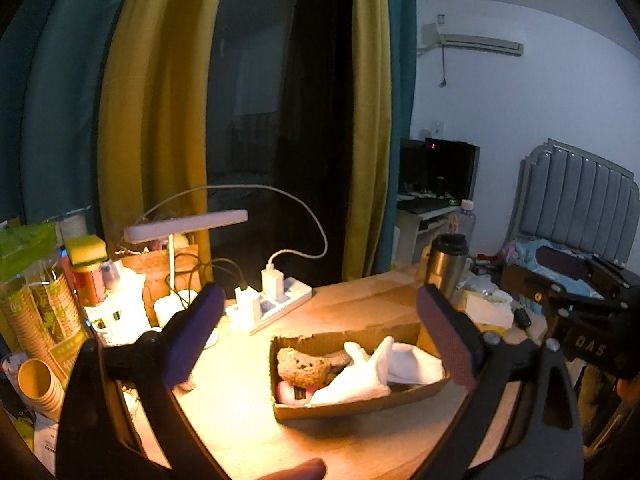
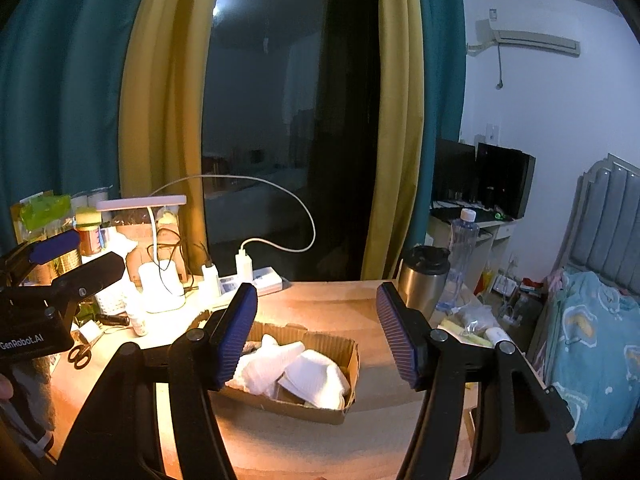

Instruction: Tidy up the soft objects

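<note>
A shallow cardboard box (image 1: 360, 406) sits on the wooden desk (image 1: 240, 412). It holds a brown plush toy (image 1: 302, 366), white cloths (image 1: 384, 368) and a pink soft item (image 1: 286, 394). My left gripper (image 1: 320, 328) is open and empty, held above and in front of the box. In the right wrist view the same box (image 2: 304, 404) shows with the white cloths (image 2: 308, 372). My right gripper (image 2: 316, 336) is open and empty above the box. The left gripper's body (image 2: 52, 280) shows at the left.
A lit desk lamp (image 1: 184, 224), a power strip with chargers (image 1: 272, 300), stacked paper cups (image 1: 40, 320) and jars crowd the left. A steel tumbler (image 2: 424, 280) and water bottle (image 2: 460, 256) stand at the back right. Scissors (image 2: 82, 354) lie at the left. A bed stands right.
</note>
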Demonstrator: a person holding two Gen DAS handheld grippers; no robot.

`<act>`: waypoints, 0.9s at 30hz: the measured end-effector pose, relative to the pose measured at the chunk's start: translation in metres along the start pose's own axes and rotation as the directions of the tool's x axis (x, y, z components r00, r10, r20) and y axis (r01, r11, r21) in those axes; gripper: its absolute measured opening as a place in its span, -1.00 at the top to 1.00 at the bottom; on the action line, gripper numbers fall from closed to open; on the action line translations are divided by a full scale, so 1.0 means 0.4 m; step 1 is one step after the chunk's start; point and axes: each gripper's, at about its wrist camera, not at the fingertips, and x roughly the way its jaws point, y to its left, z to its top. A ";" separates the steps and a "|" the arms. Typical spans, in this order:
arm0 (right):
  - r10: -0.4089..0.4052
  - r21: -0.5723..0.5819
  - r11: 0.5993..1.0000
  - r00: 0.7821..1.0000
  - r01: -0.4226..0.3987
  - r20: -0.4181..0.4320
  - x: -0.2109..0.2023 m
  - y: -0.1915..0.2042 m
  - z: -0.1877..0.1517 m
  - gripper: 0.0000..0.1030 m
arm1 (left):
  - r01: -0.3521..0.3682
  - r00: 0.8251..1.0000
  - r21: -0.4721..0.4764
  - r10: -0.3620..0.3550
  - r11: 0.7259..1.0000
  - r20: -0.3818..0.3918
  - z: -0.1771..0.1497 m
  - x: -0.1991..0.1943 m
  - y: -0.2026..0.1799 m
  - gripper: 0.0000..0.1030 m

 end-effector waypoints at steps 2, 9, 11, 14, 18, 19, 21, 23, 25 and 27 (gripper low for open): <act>-0.001 0.001 1.000 1.000 0.001 0.001 0.002 -0.001 0.002 -0.26 | 0.000 1.000 0.000 0.000 1.000 -0.002 0.001 0.004 -0.001 -0.90; 0.006 0.001 1.000 1.000 -0.006 -0.011 0.013 -0.006 -0.001 -0.27 | -0.003 1.000 0.004 0.003 1.000 -0.017 -0.003 0.017 -0.009 -0.90; 0.008 0.002 1.000 1.000 -0.008 -0.015 0.016 -0.009 -0.005 -0.27 | -0.007 1.000 0.008 0.007 1.000 -0.023 -0.006 0.021 -0.013 -0.90; 0.007 0.003 1.000 1.000 -0.007 -0.021 0.019 -0.010 -0.010 -0.27 | -0.009 1.000 0.011 0.010 1.000 -0.027 -0.009 0.024 -0.017 -0.90; 0.008 0.001 1.000 0.999 -0.008 -0.031 0.026 -0.011 -0.013 -0.27 | -0.012 1.000 0.011 0.012 1.000 -0.027 -0.012 0.027 -0.015 -0.90; 0.009 0.002 1.000 0.999 -0.009 -0.032 0.026 -0.011 -0.014 -0.27 | -0.012 1.000 0.011 0.013 1.000 -0.027 -0.013 0.028 -0.014 -0.90; 0.008 0.001 1.000 0.999 -0.008 -0.032 0.029 -0.011 -0.013 -0.27 | -0.012 1.000 0.011 0.012 1.000 -0.028 -0.013 0.029 -0.015 -0.90; 0.010 0.002 1.000 0.999 -0.009 -0.033 0.029 -0.011 -0.013 -0.27 | -0.012 1.000 0.012 0.012 1.000 -0.028 -0.014 0.031 -0.015 -0.90; 0.011 0.004 1.000 0.999 -0.011 -0.035 0.031 -0.012 -0.015 -0.27 | -0.013 1.000 0.014 0.013 1.000 -0.028 -0.015 0.032 -0.015 -0.90; 0.016 0.006 1.000 0.999 -0.015 -0.035 0.028 -0.015 -0.015 -0.27 | -0.011 1.000 0.011 0.012 1.000 -0.029 -0.014 0.031 -0.015 -0.90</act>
